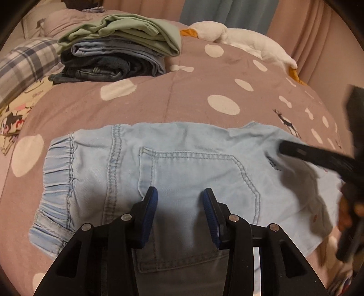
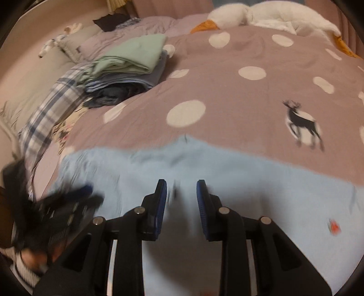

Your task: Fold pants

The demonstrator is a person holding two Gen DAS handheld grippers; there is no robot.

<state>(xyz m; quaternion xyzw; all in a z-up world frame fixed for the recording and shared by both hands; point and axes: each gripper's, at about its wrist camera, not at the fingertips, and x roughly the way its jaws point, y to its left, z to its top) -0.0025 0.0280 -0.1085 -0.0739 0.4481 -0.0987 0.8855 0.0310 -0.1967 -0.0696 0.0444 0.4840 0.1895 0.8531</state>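
The left gripper (image 1: 179, 200) is held with blue pads spread, empty, just over the back pocket of the light-blue pants (image 1: 182, 148), which lie folded flat on the dotted bedspread (image 1: 182, 91). The right gripper (image 2: 182, 193), blurred, is likewise parted and empty. Smoothing seems underway; an edge must be pinched next, probably.

The left wrist view is taken low and close over the light blue pants (image 1: 173, 164), facing across the dotted bedcover (image 1: 186, 91) toward the stack of folded clothes (image 1: 116, 52). The right wrist view is taken just as near from further right, facing the same way, and is blurred. The pants (image 2: 227, 173), the bedcover (image 2: 238, 95), the stack (image 2: 127, 66) and the white plush goose (image 2: 261, 13) are shared by both.
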